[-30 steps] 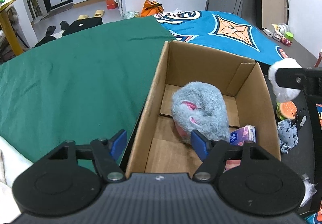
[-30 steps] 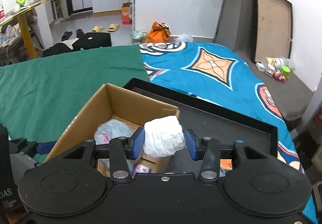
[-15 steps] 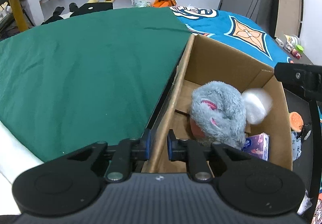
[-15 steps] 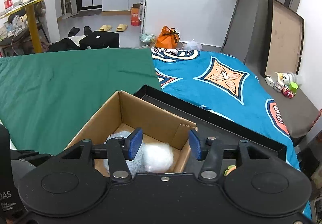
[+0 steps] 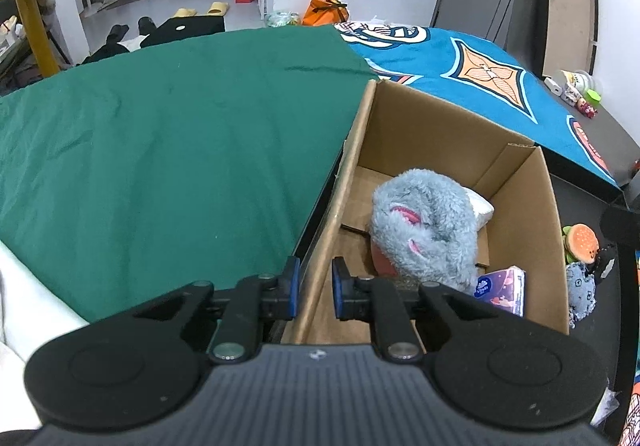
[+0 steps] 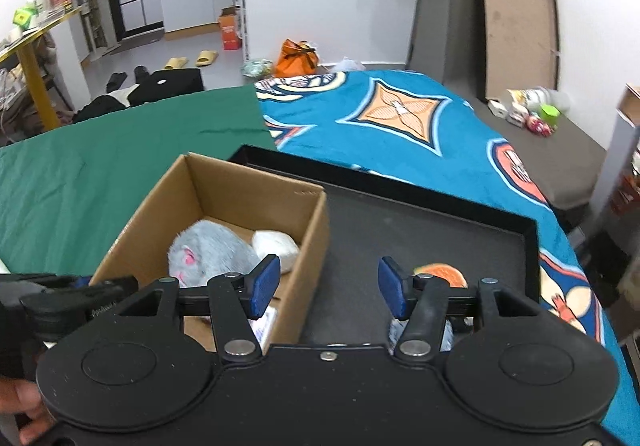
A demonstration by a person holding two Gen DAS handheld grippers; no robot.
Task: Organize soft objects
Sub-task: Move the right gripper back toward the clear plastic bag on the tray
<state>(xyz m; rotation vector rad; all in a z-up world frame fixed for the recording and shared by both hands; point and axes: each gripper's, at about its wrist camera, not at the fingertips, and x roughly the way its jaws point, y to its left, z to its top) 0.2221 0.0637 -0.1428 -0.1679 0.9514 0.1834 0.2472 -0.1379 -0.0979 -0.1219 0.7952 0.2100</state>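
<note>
A cardboard box [image 5: 516,181] [image 6: 244,185] holds a grey plush toy [image 5: 424,226] [image 6: 208,250], a white soft bundle [image 5: 480,205] [image 6: 276,246] and a purple tissue pack [image 5: 504,288]. My left gripper [image 5: 314,288] is shut on the box's left wall. My right gripper [image 6: 326,288] is open and empty, above the box's right wall and the black tray [image 6: 420,221]. A burger plush [image 5: 582,242] [image 6: 442,274] and a blue-grey soft toy [image 5: 580,286] lie on the tray right of the box.
Green cloth [image 5: 160,149] covers the surface left of the box. A blue patterned cloth [image 6: 400,121] lies beyond the tray. Small bottles and toys [image 6: 528,113] sit at the far right. The left gripper also shows in the right wrist view [image 6: 72,294].
My right gripper opened and dropped the white bundle into the box, then moved right over the tray. My left gripper closed on the box's left wall.
</note>
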